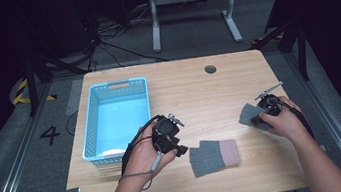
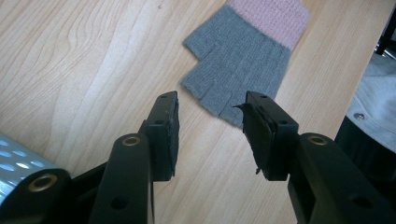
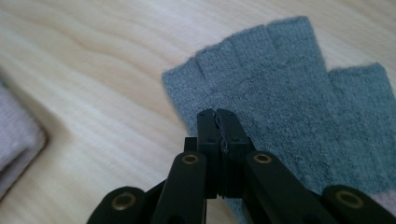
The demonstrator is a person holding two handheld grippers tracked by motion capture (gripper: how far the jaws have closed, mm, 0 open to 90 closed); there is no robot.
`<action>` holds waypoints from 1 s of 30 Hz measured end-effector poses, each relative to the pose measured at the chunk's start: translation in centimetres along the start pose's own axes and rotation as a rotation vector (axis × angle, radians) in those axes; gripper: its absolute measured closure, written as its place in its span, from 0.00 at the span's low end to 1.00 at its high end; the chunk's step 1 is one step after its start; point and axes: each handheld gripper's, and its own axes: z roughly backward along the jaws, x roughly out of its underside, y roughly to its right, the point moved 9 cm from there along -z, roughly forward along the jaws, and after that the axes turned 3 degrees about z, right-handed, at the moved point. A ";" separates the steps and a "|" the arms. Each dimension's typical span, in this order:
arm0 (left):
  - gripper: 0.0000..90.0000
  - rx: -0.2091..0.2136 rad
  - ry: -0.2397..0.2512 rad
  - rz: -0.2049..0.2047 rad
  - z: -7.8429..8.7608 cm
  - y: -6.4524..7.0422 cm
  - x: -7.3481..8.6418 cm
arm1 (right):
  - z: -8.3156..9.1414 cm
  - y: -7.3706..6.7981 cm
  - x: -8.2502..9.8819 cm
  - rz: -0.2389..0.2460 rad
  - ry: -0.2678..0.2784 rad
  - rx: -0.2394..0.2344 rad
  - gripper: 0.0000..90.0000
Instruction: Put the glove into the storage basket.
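Note:
A grey fingerless glove with a pink cuff [image 1: 213,155] lies flat near the table's front middle, and it appears again [image 2: 238,60] just ahead of my left gripper's jaws. My left gripper [image 1: 182,149] [image 2: 210,126] stands open low over the bare wood, with nothing between its pads. A second grey glove [image 1: 250,115] [image 3: 289,107] is at the right. My right gripper [image 1: 268,112] [image 3: 217,114] has its jaws pressed together on that glove's knit near the finger stubs. The first glove's pink cuff [image 3: 14,140] shows at the left edge of the right gripper view.
A light blue perforated basket [image 1: 92,132] stands at the table's left, its corner [image 2: 14,161] close beside my left gripper. A round cable hole [image 1: 210,69] sits near the far edge. The table's [image 1: 199,97] front edge is close behind both forearms.

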 end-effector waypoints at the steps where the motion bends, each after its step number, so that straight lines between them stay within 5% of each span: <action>1: 0.63 0.001 0.000 0.001 0.0 0.0 0.0 | 0.1 -0.7 0.3 0.026 -0.020 -0.021 0.99; 6: 0.63 0.002 0.002 -0.002 0.0 0.1 0.0 | 0.4 -1.3 0.4 0.040 -0.025 -0.043 0.99; 11: 0.63 0.001 0.002 0.000 0.1 0.0 0.0 | 1.8 -1.4 -0.5 0.061 0.033 -0.034 0.91; 17: 0.63 0.002 0.003 0.001 0.1 -0.1 0.0 | 2.6 1.2 0.4 0.063 0.054 0.053 0.67; 23: 0.63 0.003 0.000 0.003 0.0 -0.2 0.0 | 1.5 2.9 1.1 0.040 0.059 0.081 0.51; 30: 0.63 0.003 -0.005 0.003 -0.2 -0.3 0.0 | 0.6 3.1 1.4 0.039 0.042 0.079 0.49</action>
